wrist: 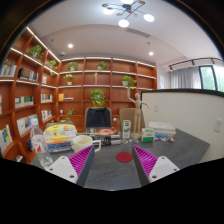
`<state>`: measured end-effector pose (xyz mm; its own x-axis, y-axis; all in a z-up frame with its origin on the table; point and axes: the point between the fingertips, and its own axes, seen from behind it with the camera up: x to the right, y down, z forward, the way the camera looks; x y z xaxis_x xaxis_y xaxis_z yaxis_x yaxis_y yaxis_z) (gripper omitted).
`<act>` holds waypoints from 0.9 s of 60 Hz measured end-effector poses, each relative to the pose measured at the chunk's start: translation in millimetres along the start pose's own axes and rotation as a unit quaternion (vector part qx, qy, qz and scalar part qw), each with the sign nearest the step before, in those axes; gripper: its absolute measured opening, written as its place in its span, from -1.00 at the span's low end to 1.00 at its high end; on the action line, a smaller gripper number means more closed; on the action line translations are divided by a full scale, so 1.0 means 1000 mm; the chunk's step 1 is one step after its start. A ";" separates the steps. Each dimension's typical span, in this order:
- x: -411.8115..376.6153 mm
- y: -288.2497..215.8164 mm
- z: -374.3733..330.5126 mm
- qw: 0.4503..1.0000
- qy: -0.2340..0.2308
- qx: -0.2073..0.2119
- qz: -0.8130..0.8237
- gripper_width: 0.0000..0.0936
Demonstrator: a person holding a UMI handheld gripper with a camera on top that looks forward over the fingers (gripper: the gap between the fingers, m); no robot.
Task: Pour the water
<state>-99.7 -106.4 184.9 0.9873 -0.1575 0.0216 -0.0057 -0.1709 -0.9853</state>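
Observation:
My gripper (112, 162) is open and empty, held above a dark grey table (105, 172). Its two magenta pads (81, 160) stand wide apart. A small red round coaster (123, 156) lies on the table just ahead, nearer the right finger. A white cup (89, 143) stands beyond the left finger. What looks like a clear bottle or glass (44, 150) stands further left, too small to tell apart.
Colourful boxes (60, 132) are stacked at the table's far left and flat boxes (158, 131) at its far right. A black chair (98, 118) stands behind the table. Wooden shelves (100, 85) with plants fill the back wall. A white partition (182, 108) stands to the right.

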 end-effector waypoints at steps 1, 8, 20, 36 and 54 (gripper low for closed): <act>-0.014 0.008 -0.007 1.000 -0.002 0.000 0.000 0.69; -0.060 0.022 -0.013 0.999 -0.041 -0.014 0.001 0.69; -0.172 0.046 -0.017 0.991 -0.129 -0.025 -0.002 0.70; -0.286 0.053 0.013 0.988 -0.151 0.001 0.010 0.70; -0.318 0.048 0.064 0.986 -0.165 -0.001 0.031 0.64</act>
<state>-403.8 -2.7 120.0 0.9830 0.1575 -0.0946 -0.0670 -0.1725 -0.9827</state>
